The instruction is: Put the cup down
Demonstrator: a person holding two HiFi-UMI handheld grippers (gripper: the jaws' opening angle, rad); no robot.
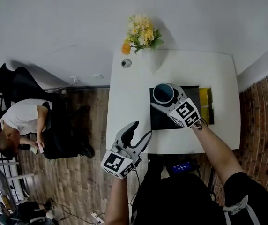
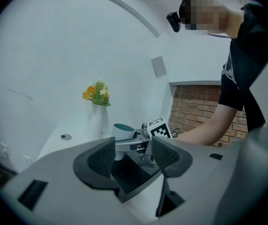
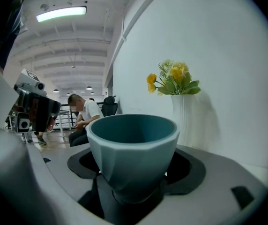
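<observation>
A teal cup (image 1: 163,93) hangs upright over the back left part of a black mat (image 1: 164,118) on the white table (image 1: 129,102). My right gripper (image 1: 167,99) is shut on it, its jaws pressed on both sides of the cup's lower body. In the right gripper view the cup (image 3: 133,137) fills the middle, clamped by that gripper (image 3: 134,168). Whether the cup touches the mat I cannot tell. My left gripper (image 1: 142,129) is open with nothing in it at the table's front edge. The left gripper view shows the open left gripper (image 2: 135,157) and, beyond it, the cup (image 2: 123,131).
A white vase of yellow and orange flowers (image 1: 141,34) stands at the table's back edge against the wall, with a small round fitting (image 1: 126,63) to its left. Yellow items (image 1: 204,104) lie right of the mat. A person (image 1: 26,121) sits far left on the wooden floor.
</observation>
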